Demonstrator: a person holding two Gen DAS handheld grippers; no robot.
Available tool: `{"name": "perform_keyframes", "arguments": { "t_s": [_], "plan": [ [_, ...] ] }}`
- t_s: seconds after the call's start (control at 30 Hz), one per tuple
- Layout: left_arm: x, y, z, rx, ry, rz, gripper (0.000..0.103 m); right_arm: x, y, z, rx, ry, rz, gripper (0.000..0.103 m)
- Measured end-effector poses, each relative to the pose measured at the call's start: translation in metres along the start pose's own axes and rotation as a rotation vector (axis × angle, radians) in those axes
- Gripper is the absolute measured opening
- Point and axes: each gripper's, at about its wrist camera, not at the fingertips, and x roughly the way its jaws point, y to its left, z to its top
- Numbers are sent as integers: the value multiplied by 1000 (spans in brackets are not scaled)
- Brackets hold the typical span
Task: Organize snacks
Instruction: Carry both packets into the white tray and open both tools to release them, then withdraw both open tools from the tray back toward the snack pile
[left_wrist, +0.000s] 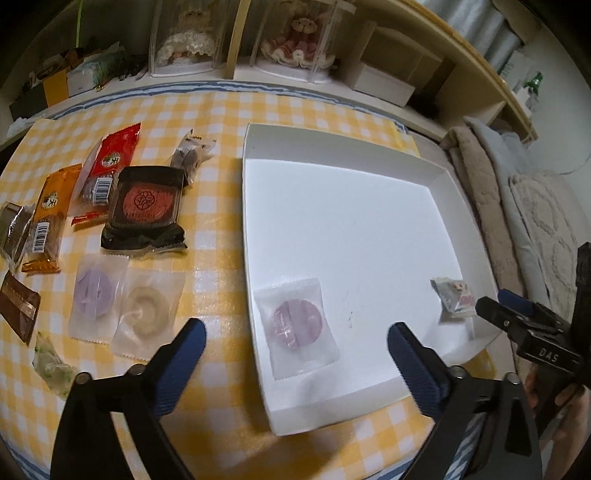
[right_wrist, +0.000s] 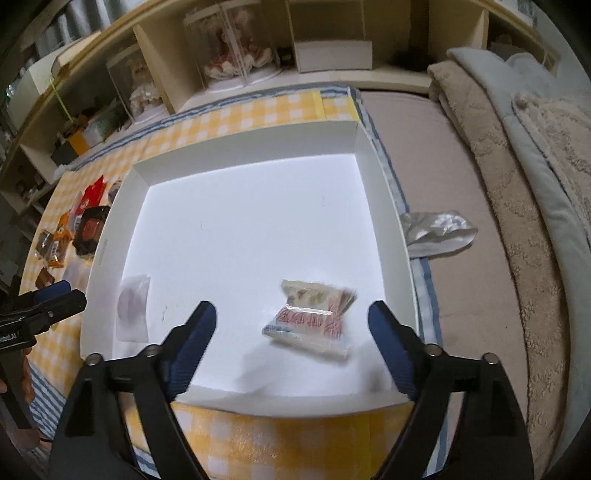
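Note:
A white shallow box (left_wrist: 255, 147) (right_wrist: 243, 153) lies on the yellow checked tablecloth. Inside it lie a clear packet with a pink round cake (left_wrist: 297, 325) (right_wrist: 132, 308) and a small clear packet with red print (left_wrist: 455, 298) (right_wrist: 314, 317). My left gripper (left_wrist: 295, 343) is open and empty above the box's near left corner, over the pink cake. My right gripper (right_wrist: 291, 328) (left_wrist: 496, 301) is open and empty just above the red-print packet, which looks blurred. Left of the box lie several loose snacks: a dark mooncake pack (left_wrist: 146, 208), a purple cake (left_wrist: 94, 291), a cream cake (left_wrist: 147, 310), red (left_wrist: 110, 162) and orange (left_wrist: 48, 214) wrappers.
Shelves with doll cases (left_wrist: 184, 40) and a white box (left_wrist: 384, 85) stand behind the table. Folded blankets (right_wrist: 517, 184) lie on the right. A crumpled silver wrapper (right_wrist: 436, 230) lies just outside the box's right wall. A green-white packet (left_wrist: 51, 365) lies at the near left.

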Motion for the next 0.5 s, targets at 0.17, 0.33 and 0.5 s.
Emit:
{"name": "perform_keyframes", "arguments": {
  "t_s": [0.17, 0.33, 0.5],
  "plan": [
    [-4, 4, -5, 15, -3, -10, 103, -2, 3, -11, -12, 27, -18, 103],
    [-19, 7, -17, 37, -7, -17, 103, -14, 4, -18, -6, 0, -10, 103],
    [-34, 2, -24, 49, -27, -19, 103, -26, 7, -25, -15, -12, -23, 103]
  ]
}}
